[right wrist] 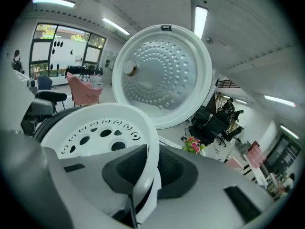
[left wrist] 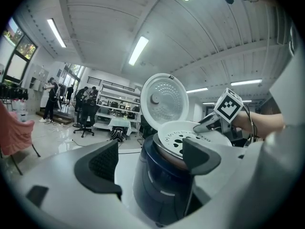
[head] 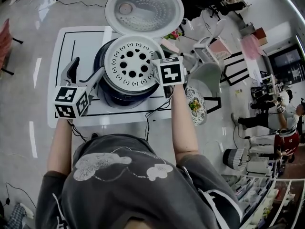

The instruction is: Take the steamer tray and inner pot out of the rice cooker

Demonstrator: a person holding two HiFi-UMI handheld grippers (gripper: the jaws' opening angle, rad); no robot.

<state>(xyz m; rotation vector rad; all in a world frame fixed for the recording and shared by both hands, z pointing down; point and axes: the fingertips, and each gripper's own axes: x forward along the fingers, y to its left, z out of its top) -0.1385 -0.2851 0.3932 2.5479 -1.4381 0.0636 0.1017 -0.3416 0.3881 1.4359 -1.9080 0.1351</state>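
White table (head: 86, 44) on glossy grey floor (head: 28, 80); right gripper (right wrist: 143, 171) clamped on steamer tray (head: 131, 63), left gripper (head: 89, 66) apart.

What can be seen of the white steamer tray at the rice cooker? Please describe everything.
The steamer tray is a round, shallow white dish, plastic by its look, with a raised rim and a floor pierced by round and smaller curved holes. It lies face up, empty, at the open mouth of the dark rice cooker. The right tool is closed on its rim.

The steamer tray (head: 131, 63) is white, dotted with round holes; the rice cooker (left wrist: 162, 185) dark blue; its lid (head: 144, 8) silvery and dimpled.
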